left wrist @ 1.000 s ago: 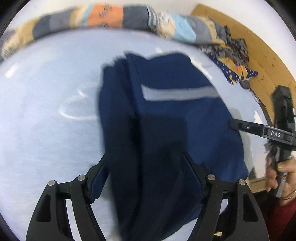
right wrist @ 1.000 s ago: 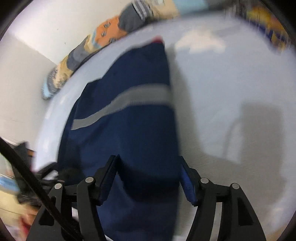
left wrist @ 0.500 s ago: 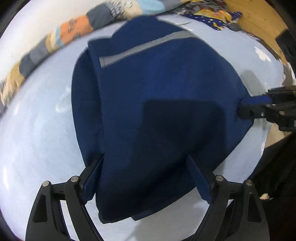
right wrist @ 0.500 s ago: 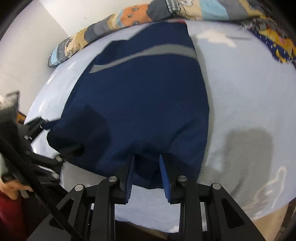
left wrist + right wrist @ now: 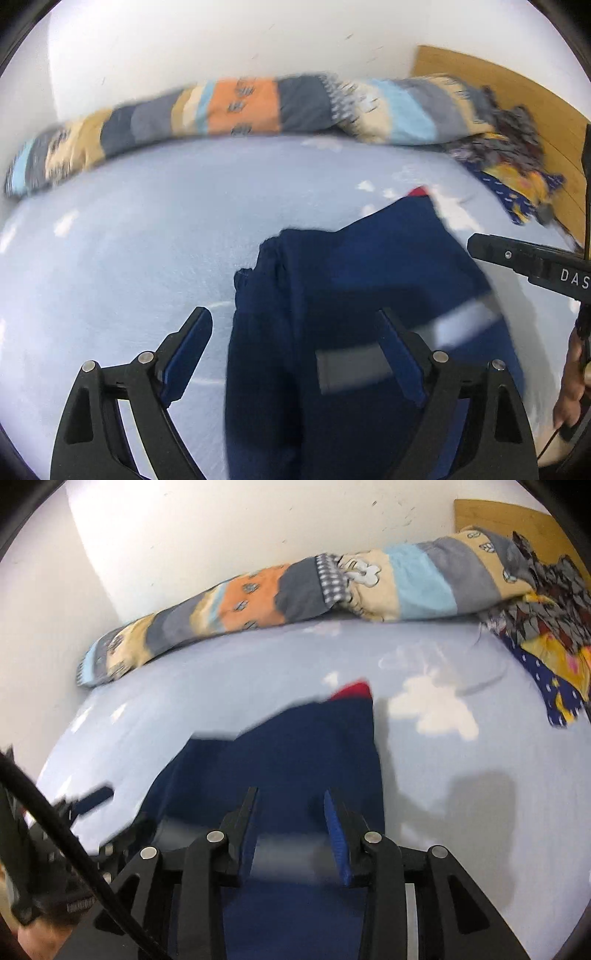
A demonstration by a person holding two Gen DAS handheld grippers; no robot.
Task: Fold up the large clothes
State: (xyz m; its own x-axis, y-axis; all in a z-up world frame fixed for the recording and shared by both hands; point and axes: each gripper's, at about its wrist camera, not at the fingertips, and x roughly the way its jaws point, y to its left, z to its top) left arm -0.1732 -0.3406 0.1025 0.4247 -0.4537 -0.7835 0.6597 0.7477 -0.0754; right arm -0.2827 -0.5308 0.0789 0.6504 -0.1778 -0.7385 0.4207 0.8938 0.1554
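**Freshly folded: navy garment doubled toward the near edge of the bed**

Now the navy garment (image 5: 351, 302) lies shorter than it did a second ago: its far part has come over toward the near edge, and the grey stripe (image 5: 454, 325) that sat far up the cloth is now close to the fingers. A red tip (image 5: 351, 691) shows at its far corner. That reads as one more fold laid down, so the bundle is probably near its final size.

On the left, the left hand-held gripper (image 5: 295, 354) has its jaws spread wide, having just been opening; cloth lies between the fingers, but the pads stand clear of it. On the right, the right hand-held gripper (image 5: 291, 834) has jaws partly apart, having just opened a little after closing; fabric lies beneath them, and I see no pinch.

The garment's left edge (image 5: 236, 332) looks bunched and may want smoothing. Left of it the pale blue bed sheet (image 5: 122, 251) is bare and roomy. Far off, a striped blanket (image 5: 240, 107) runs along the wall; at far right a patterned cloth heap (image 5: 546, 642) is well apart from the garment.
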